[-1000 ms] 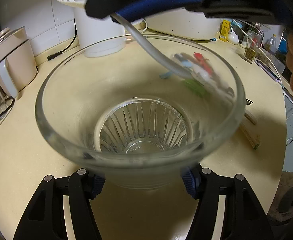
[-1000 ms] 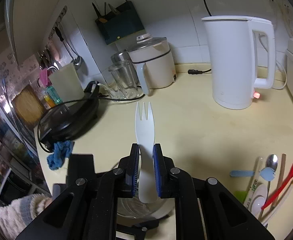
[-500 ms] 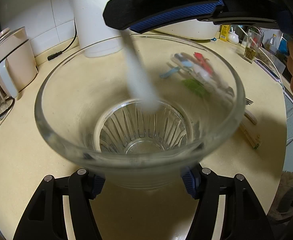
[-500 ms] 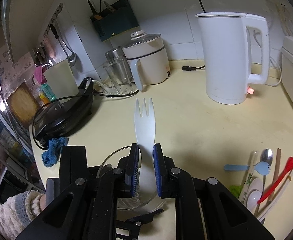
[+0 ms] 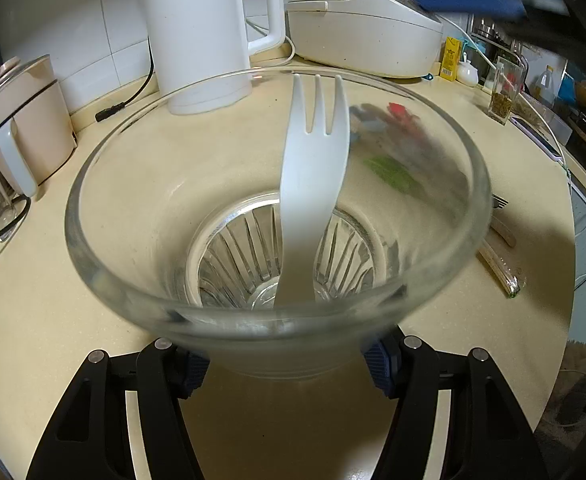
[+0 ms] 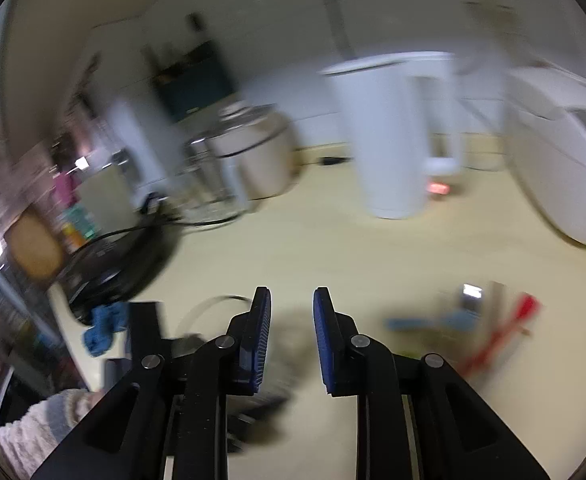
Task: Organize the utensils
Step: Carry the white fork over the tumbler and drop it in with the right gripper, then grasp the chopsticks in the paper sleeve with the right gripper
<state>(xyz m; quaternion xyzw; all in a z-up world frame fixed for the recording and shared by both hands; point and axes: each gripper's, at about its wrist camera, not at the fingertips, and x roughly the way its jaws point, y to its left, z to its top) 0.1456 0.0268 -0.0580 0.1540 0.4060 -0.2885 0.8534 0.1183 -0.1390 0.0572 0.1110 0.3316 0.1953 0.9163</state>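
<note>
My left gripper is shut on the base of a clear ribbed glass, held just above the cream counter. A white plastic fork stands inside the glass, tines up, leaning on the far rim. In the right wrist view, which is blurred by motion, my right gripper has its jaws opening with nothing between them. It also shows as a blurred blue pad at the top right of the left wrist view, clear of the glass. A blue spoon and a red utensil lie on the counter to the right.
A white kettle, a rice cooker and a small beige cooker stand along the back wall. Chopsticks lie right of the glass. A black griddle and blue cloth sit at the left.
The right gripper let go of the white fork, which now stands in the glass, and has pulled away to the upper right. The left gripper and glass stayed put.
</note>
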